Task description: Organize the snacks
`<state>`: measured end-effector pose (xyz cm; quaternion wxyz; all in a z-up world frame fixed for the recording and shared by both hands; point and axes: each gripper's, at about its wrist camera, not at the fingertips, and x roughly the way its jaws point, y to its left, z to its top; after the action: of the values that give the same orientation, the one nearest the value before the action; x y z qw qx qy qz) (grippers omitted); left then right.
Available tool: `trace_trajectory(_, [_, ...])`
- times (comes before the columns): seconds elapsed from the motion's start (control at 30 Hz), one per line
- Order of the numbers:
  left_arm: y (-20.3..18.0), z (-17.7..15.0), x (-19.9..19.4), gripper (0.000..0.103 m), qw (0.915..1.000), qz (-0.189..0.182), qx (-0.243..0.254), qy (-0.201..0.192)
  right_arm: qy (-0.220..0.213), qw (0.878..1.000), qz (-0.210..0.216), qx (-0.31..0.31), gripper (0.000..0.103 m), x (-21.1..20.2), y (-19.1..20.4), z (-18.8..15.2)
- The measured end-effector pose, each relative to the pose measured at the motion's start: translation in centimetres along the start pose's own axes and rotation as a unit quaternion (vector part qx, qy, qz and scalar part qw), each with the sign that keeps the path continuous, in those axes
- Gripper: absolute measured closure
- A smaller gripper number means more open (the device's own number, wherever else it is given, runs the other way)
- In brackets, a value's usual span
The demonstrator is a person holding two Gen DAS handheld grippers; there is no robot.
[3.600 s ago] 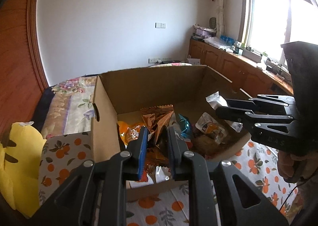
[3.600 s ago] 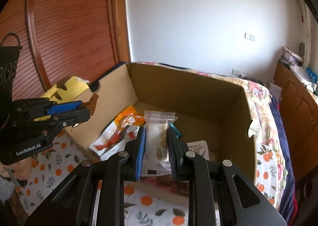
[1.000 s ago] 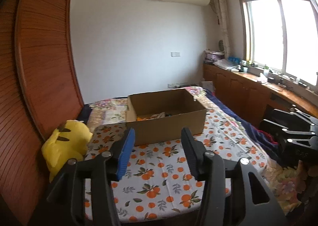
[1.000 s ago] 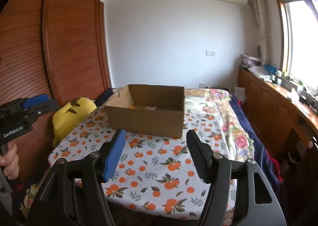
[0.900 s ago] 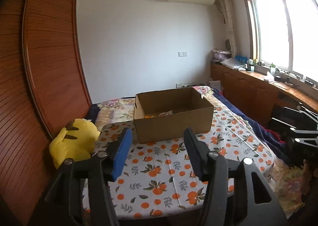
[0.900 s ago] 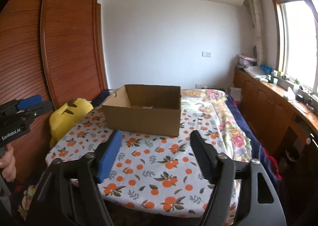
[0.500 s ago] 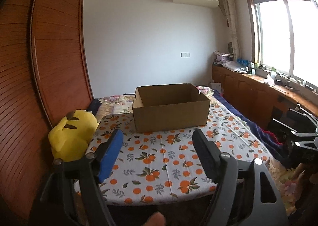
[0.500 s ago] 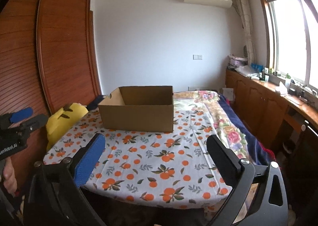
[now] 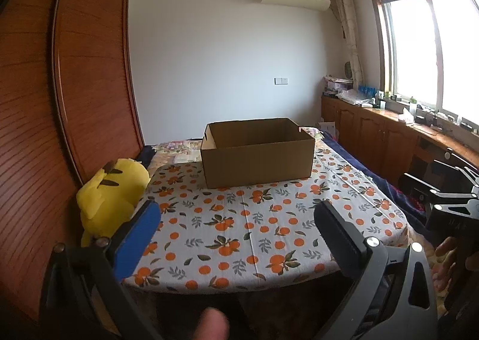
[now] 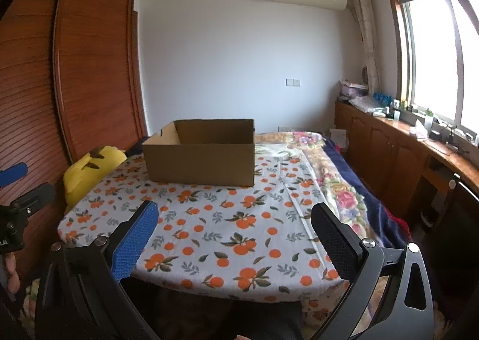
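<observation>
Task judged near done or done: no snacks are seen loose on the orange-print cloth (image 9: 239, 238) covering the bed; cardboard box (image 9: 257, 157) is set upright at the far part of the cloth, w/ its inside hidden from this low angle, so contents can't be confirmed. Nothing left to pick is visible in either view.

Left hand-held gripper (image 9: 236, 238) is held low and level at the near edge of the bed, well apart from the box, jaws spread wide, nothing between them. Right hand-held gripper (image 10: 233, 238) is posed the same way, jaws spread wide and empty, pointed toward the box. A yellow plush toy (image 9: 110, 193) is seen at the bed's left side, by the wooden wardrobe (image 9: 60, 115).
</observation>
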<state>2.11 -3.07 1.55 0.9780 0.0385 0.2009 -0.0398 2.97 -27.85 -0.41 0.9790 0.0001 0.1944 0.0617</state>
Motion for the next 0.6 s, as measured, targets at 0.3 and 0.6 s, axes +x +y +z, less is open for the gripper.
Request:
trace_trajectory(0.3, [0.0,-1.9,-0.2,0.000,0.9998,0.016,0.009,0.004,0.006,1.000,-0.010,0.003,0.000,-1.0,0.4,-1.1])
trace_trajectory(0.6, [1.0,-3.0,0.5,0.000,0.9995,0.032,0.002,0.009,0.002,1.000,-0.027,0.005,0.000,-0.8,0.7,-2.1])
